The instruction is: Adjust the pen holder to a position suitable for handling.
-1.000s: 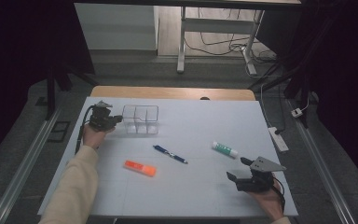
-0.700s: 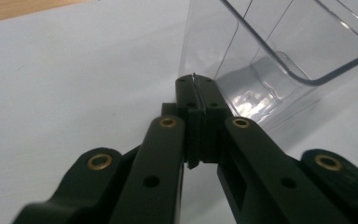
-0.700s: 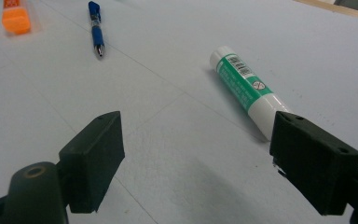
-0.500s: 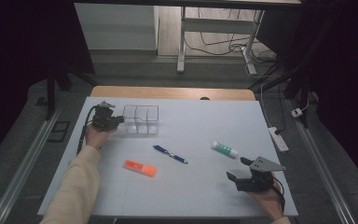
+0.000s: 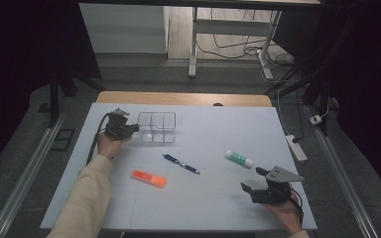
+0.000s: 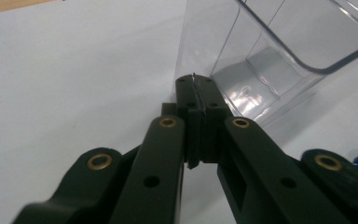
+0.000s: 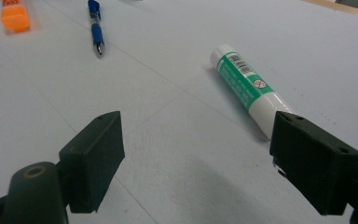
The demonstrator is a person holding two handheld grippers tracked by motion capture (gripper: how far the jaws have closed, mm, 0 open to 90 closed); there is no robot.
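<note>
Left tool point(image 6: 196, 86), matte black plastic w/ brass-coloured rivets, is clenched: its two flat pads meet on the thin wall of a clear rigid-plastic organiser box point(image 5: 157, 127) w/ rounded corners and inner dividers. In the left gripper view the box point(image 6: 279, 56) rises just ahead and to the right of the tips, glossy and see-through, its wall edge caught between the pads. Seen from above, the left tool point(image 5: 131, 130) sits at the box's left end, touching it.

Right tool point(image 7: 196, 158) is released, jaws wide apart, blocky black pads w/ nothing between them, resting low over the pale blue matte table point(image 5: 208, 198), which shows faint ruled lines. Just ahead of its right pad lies a white and green cylindrical glue stick point(image 7: 247, 86), smooth plastic, w/ a barcode and a small round symbol; print too small to read. Farther ahead, to the left, lie a blue ballpoint pen w/ metal tip point(image 7: 95, 28) and an orange rectangular highlighter point(image 7: 15, 16). From above, the right tool point(image 5: 254, 181) carries a grey three-cornered plate.
</note>
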